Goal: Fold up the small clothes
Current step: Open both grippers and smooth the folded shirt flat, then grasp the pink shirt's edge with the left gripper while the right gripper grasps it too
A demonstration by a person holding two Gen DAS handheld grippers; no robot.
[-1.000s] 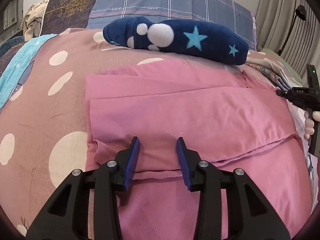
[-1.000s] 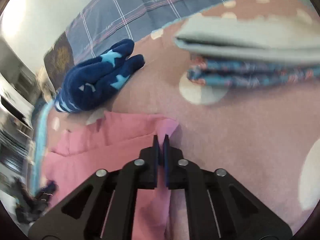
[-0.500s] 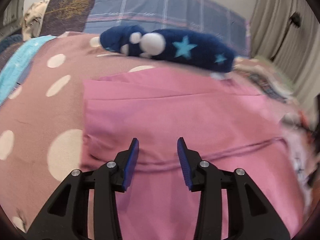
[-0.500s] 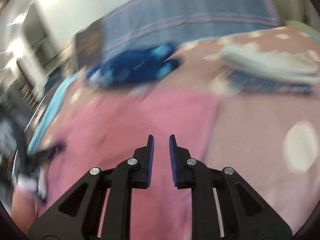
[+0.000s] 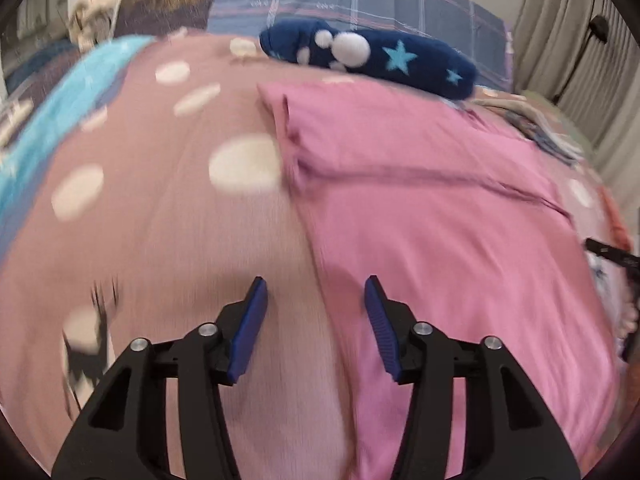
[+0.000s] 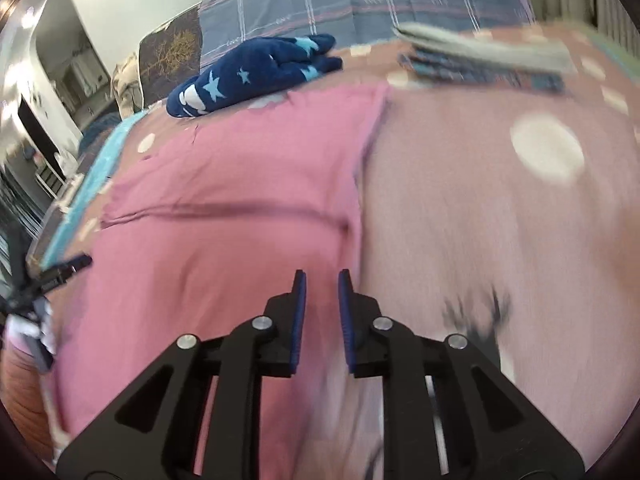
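Nearest in the left wrist view, the left claw (image 5: 315,312) is wide open and holds nothing. It hangs over the near left edge of the pink garment (image 5: 420,208): 1 blue pad is above the bedspread (image 5: 160,208) and the other is above the pink cloth. In the right wrist view, the right claw (image 6: 322,312) is open only a little, with a narrow gap between its pads, and it also holds nothing. It is above the near right edge of the same garment (image 6: 240,184).

The garment lies flat on the bed, and 1 fold line runs across it from left to right, so a far part seems to be already folded over. I judge that the step in hand is the start of the next fold, with the 2 claws lining up on the near corners. The next move probably calls for lowering both claws, pinching each edge through all layers, and then lifting both sides evenly, so that the cloth does not twist.

Farther away, a dark blue plush piece with stars (image 5: 372,60) lies beside the far edge of the garment. To the far right, a small stack of folded clothes (image 6: 488,60) rests on the bedspread. Both views are blurred.
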